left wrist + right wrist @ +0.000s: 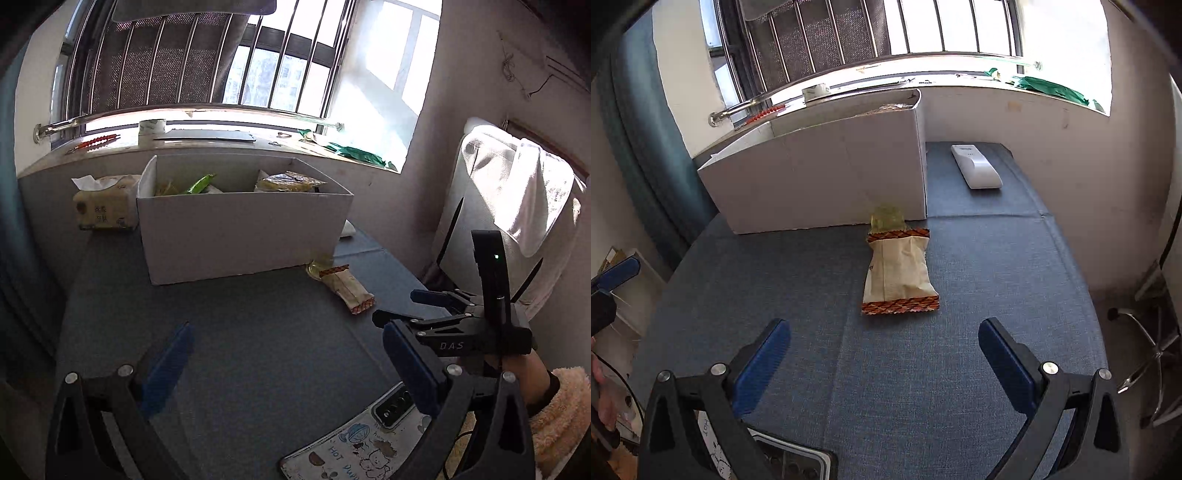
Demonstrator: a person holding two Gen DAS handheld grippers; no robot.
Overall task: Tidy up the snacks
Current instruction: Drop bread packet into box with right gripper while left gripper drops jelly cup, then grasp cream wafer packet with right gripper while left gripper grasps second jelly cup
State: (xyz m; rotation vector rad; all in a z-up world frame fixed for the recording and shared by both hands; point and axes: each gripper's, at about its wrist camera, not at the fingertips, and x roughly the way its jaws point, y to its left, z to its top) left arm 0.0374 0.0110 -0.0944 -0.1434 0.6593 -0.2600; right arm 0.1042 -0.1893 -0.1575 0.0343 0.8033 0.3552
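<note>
A white cardboard box (243, 236) stands on the blue mat and holds several snack packets, a green one (201, 183) and a yellow one (288, 181) among them. A cream snack packet with red-patterned ends (899, 273) lies on the mat by the box's front right corner; it also shows in the left wrist view (345, 288). A small yellow-green packet (887, 218) lies behind it against the box. My left gripper (288, 365) is open and empty above the mat. My right gripper (884, 354) is open and empty, just short of the cream packet; it also shows in the left wrist view (397, 306).
A tissue pack (105, 205) sits left of the box. A white remote (975, 166) lies on the mat beyond the box's right side. A phone in a cartoon case (362, 439) lies at the mat's near edge. A windowsill runs behind; a wall and chair stand to the right.
</note>
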